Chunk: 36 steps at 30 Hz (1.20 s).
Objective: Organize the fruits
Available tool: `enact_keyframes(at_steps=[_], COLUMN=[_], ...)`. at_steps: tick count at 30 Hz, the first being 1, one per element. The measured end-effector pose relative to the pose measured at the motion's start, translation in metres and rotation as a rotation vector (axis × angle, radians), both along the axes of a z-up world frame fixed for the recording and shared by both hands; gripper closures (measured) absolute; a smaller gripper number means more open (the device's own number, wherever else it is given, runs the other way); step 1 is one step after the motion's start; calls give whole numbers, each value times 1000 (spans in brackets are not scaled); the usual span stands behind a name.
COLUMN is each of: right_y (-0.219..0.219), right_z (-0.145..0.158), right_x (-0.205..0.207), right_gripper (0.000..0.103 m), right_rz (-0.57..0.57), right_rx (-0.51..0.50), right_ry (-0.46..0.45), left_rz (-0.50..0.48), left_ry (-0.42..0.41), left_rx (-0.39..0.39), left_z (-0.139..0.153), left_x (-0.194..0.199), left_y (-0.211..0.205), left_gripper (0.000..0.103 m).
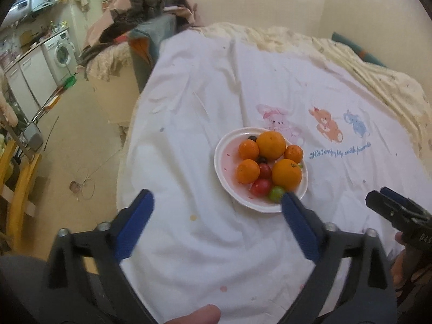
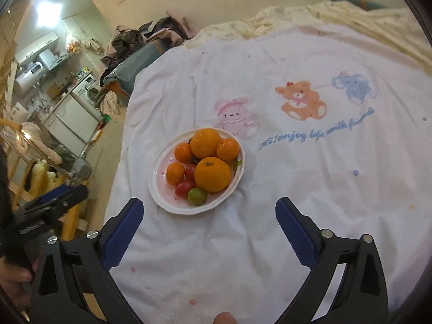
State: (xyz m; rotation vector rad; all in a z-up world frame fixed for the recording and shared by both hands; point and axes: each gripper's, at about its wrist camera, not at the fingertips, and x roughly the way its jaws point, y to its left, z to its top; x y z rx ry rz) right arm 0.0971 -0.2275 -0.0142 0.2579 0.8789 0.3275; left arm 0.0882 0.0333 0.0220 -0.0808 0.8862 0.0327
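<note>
A white plate (image 1: 224, 159) (image 2: 159, 189) sits on the white printed sheet. It holds two large oranges (image 1: 270, 145) (image 2: 212, 174), three small mandarins (image 1: 247, 171) (image 2: 175, 173), two red cherry tomatoes (image 1: 261, 187) (image 2: 184, 188), a green tomato (image 1: 276, 194) (image 2: 197, 196) and dark grapes (image 1: 261, 159). My left gripper (image 1: 216, 202) is open and empty, just short of the plate's near rim. My right gripper (image 2: 209, 210) is open and empty, near the plate's near right side. Each gripper shows at the edge of the other's view.
The white sheet (image 1: 216, 102) (image 2: 324, 175) with cartoon animals covers a bed. A cream blanket (image 1: 351, 54) lies bunched at the far side. The bed's left edge drops to the floor (image 1: 81, 135). Clothes are piled on a chair (image 1: 140, 19) beyond; a kitchen area lies at far left.
</note>
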Motion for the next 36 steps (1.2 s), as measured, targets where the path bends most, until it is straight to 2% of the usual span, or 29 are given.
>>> enact_keyframes(at_steps=[5, 8, 11, 14, 19, 36], right_y=[11, 18, 25, 28, 28, 29], right_z=[8, 6, 10, 14, 8, 10], right_x=[-21, -29, -38, -42, -35, -36], right_gripper=[0, 0, 0, 0, 0, 0], right_rz=[-35, -44, -44, -40, -57, -73], right_rx=[-67, -119, -136, -122, -151, -173], right_ry=[-92, -121, -176, -217, -195, -208], left_rz=[-3, 11, 6, 3, -39, -41], left_ry=[-74, -114, -104, -111, -151, -102], left_rx=[-15, 50, -12, -1, 9, 6], left_z=[1, 0, -2, -2, 3, -7], left_x=[-20, -28, -28, -31, -36, -32], left_y=[4, 3, 7, 3, -8, -12], left_gripper=[1, 1, 1, 1, 1, 1])
